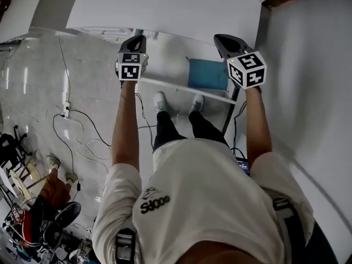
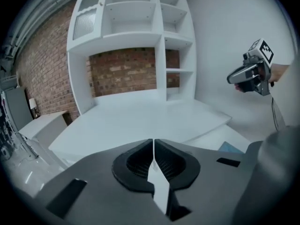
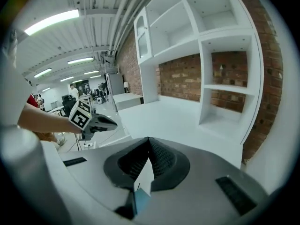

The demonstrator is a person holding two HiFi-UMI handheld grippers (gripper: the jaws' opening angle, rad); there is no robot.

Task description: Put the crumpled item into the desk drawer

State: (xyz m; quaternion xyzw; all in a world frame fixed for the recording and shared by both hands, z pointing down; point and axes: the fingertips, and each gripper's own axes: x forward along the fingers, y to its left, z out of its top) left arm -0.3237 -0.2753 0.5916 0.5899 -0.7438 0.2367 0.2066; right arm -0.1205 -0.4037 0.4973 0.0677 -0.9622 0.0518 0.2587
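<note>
- The room had a white desk (image 2: 140, 121) built in under a white shelf unit (image 2: 136, 36) against a brick wall (image 2: 123, 71). Loose cables (image 1: 77, 131) lay on the floor off to the person's left.
- The left gripper (image 2: 153, 142) had its fingers (image 2: 136, 163) pressed together, tips meeting, with nothing between them.
- The right gripper (image 3: 149, 140) was the same, fingers together and empty. A sliver of teal showed through the gap lower down, but that was something lying beyond the gripper, not something pinched.
- Going outward, both grippers hung in the air over the desk's front edge. They were well apart from each other and neither touched anything.
- Just below that edge the drawer (image 1: 181, 89) stood pulled out. A teal item (image 1: 208, 73) lay inside it toward the person's right, well below the right gripper.
- From the head view the teal item looked fairly flat, so I honestly couldn't tell how crumpled it was.
- My read: if that teal thing was the crumpled item, the main job looked done, since it was in the drawer and both grippers were off it.
- The only thing plausibly left was pushing the drawer shut, though the task only asks for the item to go in.
</note>
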